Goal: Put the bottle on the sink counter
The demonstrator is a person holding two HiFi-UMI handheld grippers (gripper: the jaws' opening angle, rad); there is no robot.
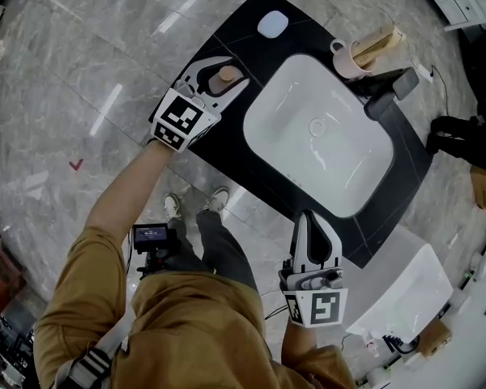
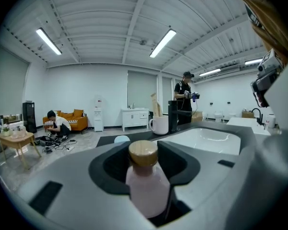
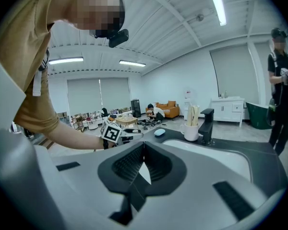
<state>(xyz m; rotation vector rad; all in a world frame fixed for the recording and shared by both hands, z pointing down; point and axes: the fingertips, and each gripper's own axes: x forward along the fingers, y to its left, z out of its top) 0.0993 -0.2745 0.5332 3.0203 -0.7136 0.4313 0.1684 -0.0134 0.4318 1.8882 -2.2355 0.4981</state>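
**Grey floor open on your left, bottle standing on the black worktop**

Grey marble floor [image 1: 81, 71] lies open along your whole left side, marked only by a small red tick [image 1: 76, 164]. To the right it is tighter: a second white basin [image 1: 413, 290] sits close to your right elbow, and another person [image 1: 462, 132] stands at the far right edge.

The black worktop [image 1: 235, 35] runs diagonally in front of you, and the white basin [image 1: 316, 128] fills most of it. That leaves a narrow bare strip round the rim. A black faucet [image 1: 389, 91] and a cup [image 1: 352, 59] holding tall pieces stand behind the basin, and a pale blue oval [image 1: 273, 24] lies near the far corner.

Your left gripper [image 1: 237, 73] reaches in over the worktop's left edge with its jaws spread. The bottle [image 2: 146, 181] stands upright between them on the strip between that edge and the basin rim, with a dark gap showing beside it. It has a pale pink body, rounded shoulders and a tan, wood-coloured cap.

Your right gripper [image 3: 143, 152] is at the worktop's near edge, well apart from the bottle. Its jaws are pressed together with nothing between them.

Each gripper cube carries black-and-white square markers. The small lit screen [image 1: 151, 235] at your waist is too small to read.
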